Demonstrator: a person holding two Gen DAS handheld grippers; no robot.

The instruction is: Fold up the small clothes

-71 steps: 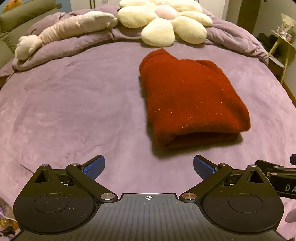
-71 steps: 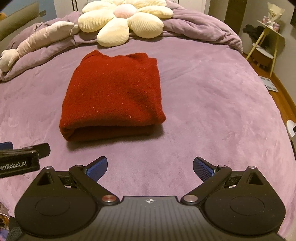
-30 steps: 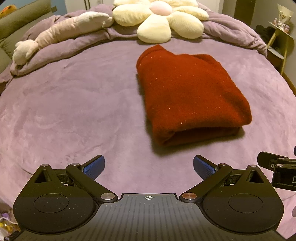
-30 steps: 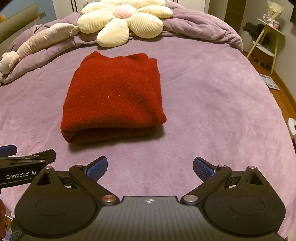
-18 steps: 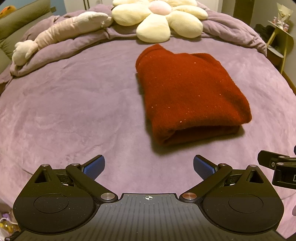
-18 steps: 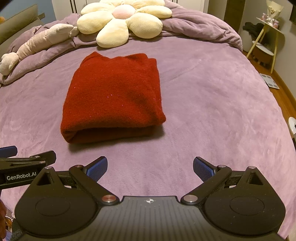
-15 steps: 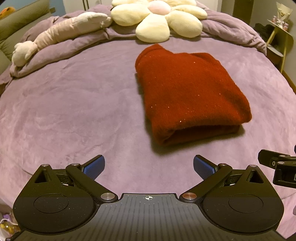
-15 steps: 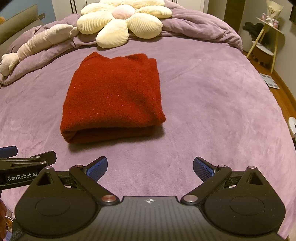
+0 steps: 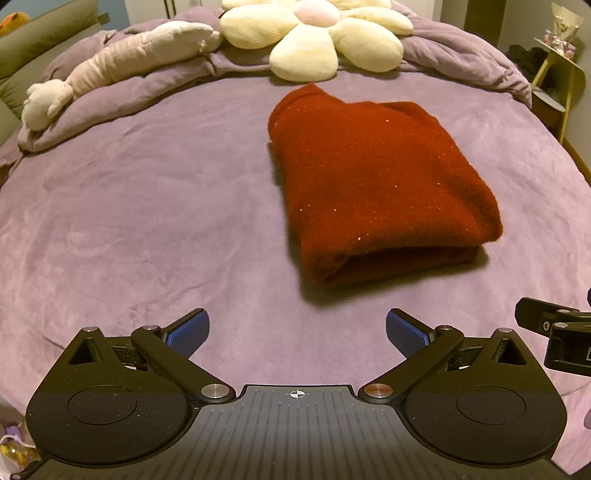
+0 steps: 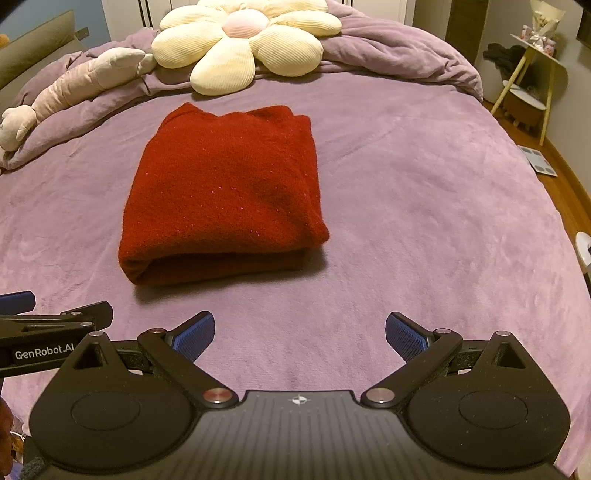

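Flower cushion (image 10: 240, 33), plush toy (image 9: 110, 70), purple bedspread (image 10: 424, 221).

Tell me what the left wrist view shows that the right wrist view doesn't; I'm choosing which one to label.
Only the left wrist view shows an orange item at top left. Only the right wrist view shows a floor scale and the GenRobot.AI lettering on the left gripper. Both share the folded red garment, flower pillow, purple bedspread and yellow side table.

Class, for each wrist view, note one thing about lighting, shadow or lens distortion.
Left wrist view: warm, dim light; the folded red garment casts a dark shadow on its near side. Right wrist view: fisheye bends the purple bed cover into a dome; corners darken.
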